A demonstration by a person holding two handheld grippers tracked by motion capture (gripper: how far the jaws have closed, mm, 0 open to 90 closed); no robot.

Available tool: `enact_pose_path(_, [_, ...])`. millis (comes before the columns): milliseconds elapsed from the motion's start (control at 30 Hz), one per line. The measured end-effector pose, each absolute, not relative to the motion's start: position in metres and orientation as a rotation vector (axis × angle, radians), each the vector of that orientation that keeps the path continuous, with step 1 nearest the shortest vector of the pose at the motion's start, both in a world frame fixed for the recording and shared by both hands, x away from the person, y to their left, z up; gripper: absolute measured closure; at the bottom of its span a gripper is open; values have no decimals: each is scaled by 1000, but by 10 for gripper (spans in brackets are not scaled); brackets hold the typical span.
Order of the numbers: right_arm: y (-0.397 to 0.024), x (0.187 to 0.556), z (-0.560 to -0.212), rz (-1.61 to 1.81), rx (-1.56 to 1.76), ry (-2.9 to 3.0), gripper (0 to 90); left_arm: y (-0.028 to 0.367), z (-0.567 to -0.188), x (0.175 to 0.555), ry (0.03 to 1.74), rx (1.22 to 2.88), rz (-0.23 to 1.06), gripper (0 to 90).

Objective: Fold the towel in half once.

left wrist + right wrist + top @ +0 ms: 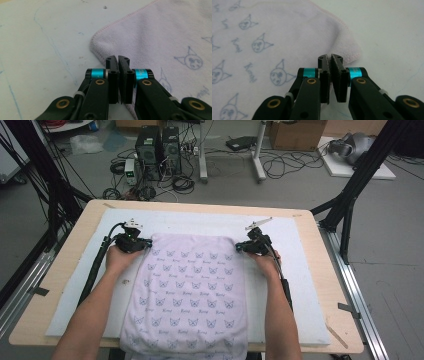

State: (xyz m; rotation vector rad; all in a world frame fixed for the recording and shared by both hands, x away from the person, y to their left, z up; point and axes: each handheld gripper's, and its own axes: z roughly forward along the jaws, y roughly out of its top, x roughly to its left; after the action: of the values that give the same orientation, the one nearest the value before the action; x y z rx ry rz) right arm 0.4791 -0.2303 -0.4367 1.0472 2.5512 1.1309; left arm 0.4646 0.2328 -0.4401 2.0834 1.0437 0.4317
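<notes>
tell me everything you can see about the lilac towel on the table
The towel is pale lilac terry cloth with a stitched hem, printed all over with small blue cat-like faces and script words. It lies flat on a white mat, its near end hanging over the table edge. The left claw is shut on the far left corner's edge, the right claw on the far right corner.

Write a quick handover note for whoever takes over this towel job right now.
Left tool: shut on the towel at its far left corner.
Right tool: shut on the far right corner.
Towel: lies flat on the white mat, near edge hanging over the table front.
Done: both far corners pinched.
Left: probably lift both corners and fold toward the near edge; no fold made yet.
</notes>
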Motion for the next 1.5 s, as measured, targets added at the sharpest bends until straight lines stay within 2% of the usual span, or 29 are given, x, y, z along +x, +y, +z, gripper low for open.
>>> enact_pose_path(333, [-249,466,-400,1253,968,2471,865,247,-405,449,934,2000,451,872])
enact_pose_path(633, [-243,430,-368,1340,819,2483,864,259,-373,407,821,1937,472,871])
enact_pose_path(833, [-247,384,-362,1382,741,2497,864,270,-384,361,772,1923,476,870])
enact_pose_path(1067, [-252,323,-385,1409,696,2564,857,275,-411,305,715,1968,416,863])
enact_pose_path(1133, [-253,310,-394,1418,695,2583,829,276,-417,296,718,1993,398,803])
enact_pose_path(1300, [-256,310,-399,1371,713,2584,649,278,-418,303,754,2038,343,550])
enact_pose_path(1367, [-255,316,-397,1384,714,2577,601,274,-417,308,754,2034,331,529])
enact_pose_path(1500, [-248,328,-402,1369,720,2606,571,262,-420,320,743,2047,314,494])
